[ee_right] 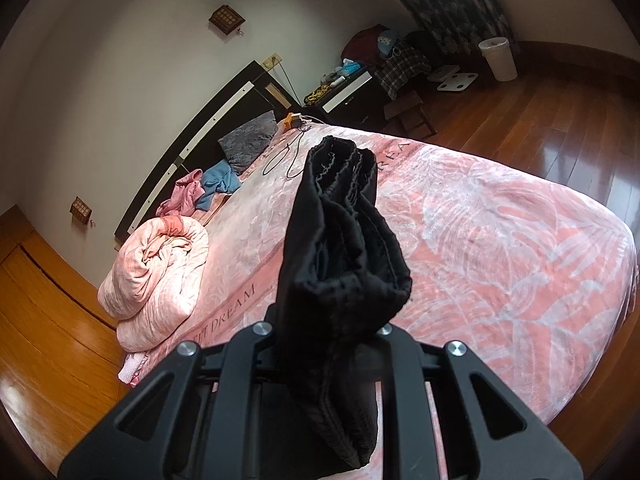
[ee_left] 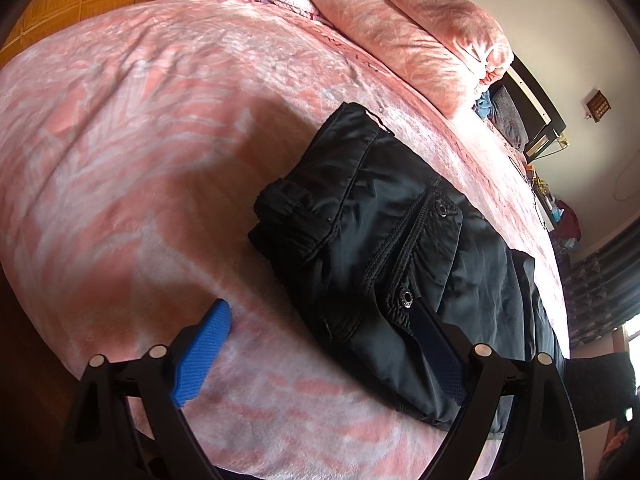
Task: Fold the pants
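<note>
The black pants (ee_left: 384, 248) lie partly folded on the pink bed cover (ee_left: 140, 160), their snap pocket facing up. My left gripper (ee_left: 320, 344) is open just above the bed; its blue left pad (ee_left: 202, 354) is over the cover and its right finger rests at the near edge of the pants. In the right wrist view, my right gripper (ee_right: 328, 320) is shut on the bunched leg hems of the pants (ee_right: 340, 240) and holds them up above the bed (ee_right: 500, 220).
A rolled pink duvet (ee_right: 156, 268) lies at the head side of the bed, also in the left wrist view (ee_left: 408, 28). A grey pillow (ee_right: 250, 140), loose clothes, a cable and a nightstand (ee_right: 348, 96) are by the headboard. Wooden floor (ee_right: 560, 120) surrounds the bed.
</note>
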Action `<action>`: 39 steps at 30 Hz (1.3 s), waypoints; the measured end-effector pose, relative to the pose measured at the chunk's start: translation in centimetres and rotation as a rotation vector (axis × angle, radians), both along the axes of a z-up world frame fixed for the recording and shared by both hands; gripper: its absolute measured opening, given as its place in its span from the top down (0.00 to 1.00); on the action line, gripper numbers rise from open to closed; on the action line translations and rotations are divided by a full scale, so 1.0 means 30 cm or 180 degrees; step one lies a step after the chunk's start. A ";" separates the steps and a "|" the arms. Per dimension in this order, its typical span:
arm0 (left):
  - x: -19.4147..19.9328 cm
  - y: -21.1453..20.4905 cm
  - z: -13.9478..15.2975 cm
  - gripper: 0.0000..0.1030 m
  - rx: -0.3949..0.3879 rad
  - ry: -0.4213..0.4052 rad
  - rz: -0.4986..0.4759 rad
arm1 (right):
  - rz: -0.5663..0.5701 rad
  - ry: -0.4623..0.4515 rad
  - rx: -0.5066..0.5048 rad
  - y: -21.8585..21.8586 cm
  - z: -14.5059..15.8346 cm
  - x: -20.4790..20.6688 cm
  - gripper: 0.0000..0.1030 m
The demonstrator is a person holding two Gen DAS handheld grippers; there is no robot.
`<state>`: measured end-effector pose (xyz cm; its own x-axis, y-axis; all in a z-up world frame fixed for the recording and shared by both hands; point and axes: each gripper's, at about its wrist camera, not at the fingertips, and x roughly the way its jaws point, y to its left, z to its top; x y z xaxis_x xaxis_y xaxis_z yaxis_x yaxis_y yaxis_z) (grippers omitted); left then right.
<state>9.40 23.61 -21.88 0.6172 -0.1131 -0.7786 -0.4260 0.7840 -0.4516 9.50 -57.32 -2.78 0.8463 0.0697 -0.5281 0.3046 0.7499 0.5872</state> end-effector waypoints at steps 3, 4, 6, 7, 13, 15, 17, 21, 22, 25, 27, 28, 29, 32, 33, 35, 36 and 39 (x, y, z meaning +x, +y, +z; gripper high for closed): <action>-0.004 0.004 -0.001 0.11 -0.0020 -0.0010 0.0004 | 0.0036 -0.0013 -0.0148 0.047 0.032 0.001 0.86; -0.004 0.005 -0.002 0.11 -0.0022 -0.0011 0.0004 | 0.0051 -0.0018 -0.0189 0.062 0.041 0.002 0.86; -0.005 0.006 -0.002 0.11 -0.0025 -0.0014 0.0003 | 0.0085 -0.0034 -0.0259 0.091 0.058 0.003 0.86; -0.005 0.006 -0.002 0.11 -0.0023 -0.0012 0.0004 | 0.0104 -0.0039 -0.0302 0.107 0.068 0.004 0.86; -0.008 0.009 -0.002 0.11 -0.0036 -0.0020 0.0011 | 0.0229 -0.0078 -0.0535 0.189 0.118 0.015 0.86; -0.009 0.012 -0.002 0.11 -0.0046 -0.0025 0.0012 | 0.0270 -0.0080 -0.0640 0.221 0.130 0.017 0.86; -0.010 0.013 -0.001 0.11 -0.0051 -0.0030 0.0013 | 0.0307 -0.0074 -0.0745 0.252 0.141 0.021 0.86; -0.010 0.013 -0.002 0.11 -0.0066 -0.0030 0.0010 | 0.0366 -0.0077 -0.0905 0.305 0.158 0.027 0.86; -0.012 0.013 -0.003 0.11 -0.0069 -0.0030 0.0009 | 0.0376 -0.0078 -0.0937 0.314 0.159 0.029 0.86; -0.014 0.014 -0.005 0.11 -0.0086 -0.0035 0.0011 | 0.0395 -0.0061 -0.1021 0.346 0.167 0.037 0.86; -0.013 0.014 -0.006 0.11 -0.0082 -0.0032 0.0007 | 0.0401 -0.0068 -0.1042 0.357 0.167 0.035 0.86; -0.012 0.012 -0.006 0.11 -0.0072 -0.0029 0.0003 | 0.0402 -0.0072 -0.1056 0.364 0.169 0.034 0.86; -0.012 0.012 -0.005 0.11 -0.0066 -0.0028 0.0000 | 0.0408 -0.0081 -0.1061 0.369 0.170 0.032 0.86; -0.012 0.009 -0.004 0.11 -0.0052 -0.0023 0.0002 | 0.0426 -0.0098 -0.1120 0.393 0.176 0.023 0.86; -0.012 0.010 -0.004 0.11 -0.0051 -0.0020 0.0001 | 0.0434 -0.0103 -0.1144 0.401 0.179 0.022 0.86; -0.009 0.009 -0.006 0.11 -0.0045 -0.0002 0.0002 | 0.0448 -0.0106 -0.1202 0.416 0.185 0.021 0.86; -0.007 0.009 -0.007 0.11 -0.0039 0.0006 0.0005 | 0.0456 -0.0113 -0.1233 0.423 0.189 0.020 0.86; 0.001 0.006 -0.008 0.11 -0.0004 0.0033 0.0010 | 0.0495 -0.0128 -0.1314 0.446 0.192 0.021 0.86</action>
